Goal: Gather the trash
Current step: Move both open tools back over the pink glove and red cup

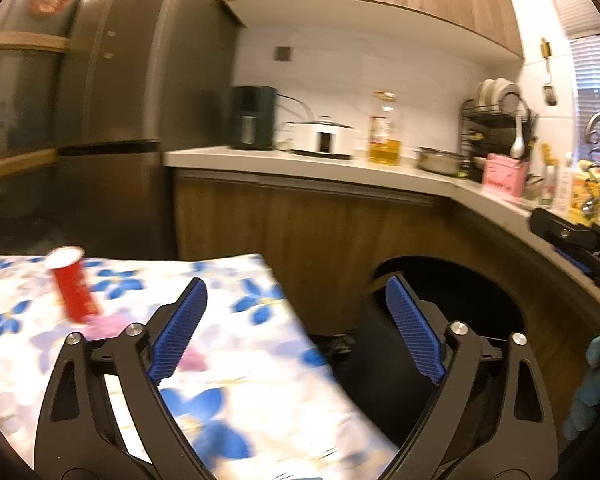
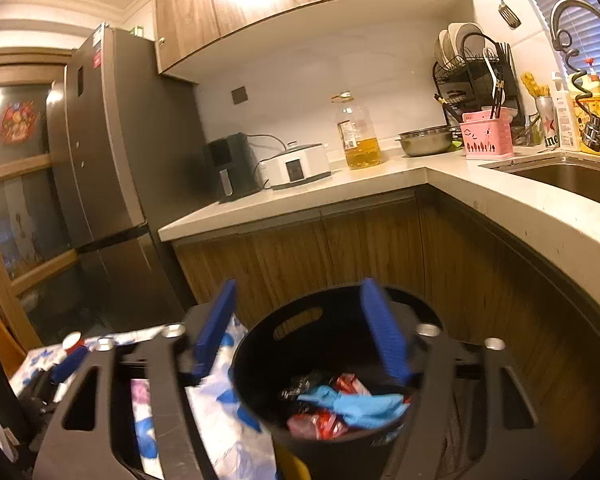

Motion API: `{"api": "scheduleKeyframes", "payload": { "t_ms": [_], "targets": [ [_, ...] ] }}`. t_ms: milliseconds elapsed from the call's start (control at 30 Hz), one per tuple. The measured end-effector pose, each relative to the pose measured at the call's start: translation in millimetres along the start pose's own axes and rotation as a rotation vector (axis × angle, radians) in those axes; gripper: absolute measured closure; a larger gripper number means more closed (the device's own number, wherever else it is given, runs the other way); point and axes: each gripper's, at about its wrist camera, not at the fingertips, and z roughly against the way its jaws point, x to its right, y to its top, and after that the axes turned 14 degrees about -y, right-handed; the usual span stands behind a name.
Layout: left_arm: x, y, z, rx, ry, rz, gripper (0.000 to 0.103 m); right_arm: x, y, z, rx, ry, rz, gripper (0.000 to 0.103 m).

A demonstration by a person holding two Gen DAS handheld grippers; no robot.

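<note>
Drop step looking done: right gripper (image 2: 296,332) hovering over black bin (image 2: 260,360), jaws apart, nothing btwn them. Bin holding blue glove (image 2: 352,402), red wrappers (image 2: 324,424), a dark foil bit. Left gripper (image 1: 296,328) jaws also spread wide, empty, hanging at edge of floral-cloth desk (image 1: 228,360). Red can (image 1: 74,286) standing upright on desk, well apart from bin – prob next trash. Next move: left needing to swing toward can, jaws straddling it before closing; a pinkish scrap near can base, too blurred to ID.
</note>
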Motion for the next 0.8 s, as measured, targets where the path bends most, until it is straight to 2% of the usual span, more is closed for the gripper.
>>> {"api": "scheduleKeyframes", "payload": {
  "t_ms": [100,233,433,567,800],
  "targets": [
    [-20,-7,18,0.013,0.063,0.02,0.007,-13,-15,10,-0.016,0.01,0.026,0.028],
    [-57,-15,38,0.028,0.167,0.056,0.007,-29,-33,17,-0.045,0.038,0.033,0.027],
    [-98,-18,46,0.031,0.263,0.104,0.007,-56,-44,21,-0.061,0.076,0.054,0.027],
    [-117,-20,35,0.029,0.281,0.139,0.007,-69,-45,26,-0.05,0.096,0.072,0.027],
    [-142,-21,-7,-0.045,0.299,0.227,0.007,-76,-44,25,-0.045,0.113,0.079,0.027]
  ]
}}
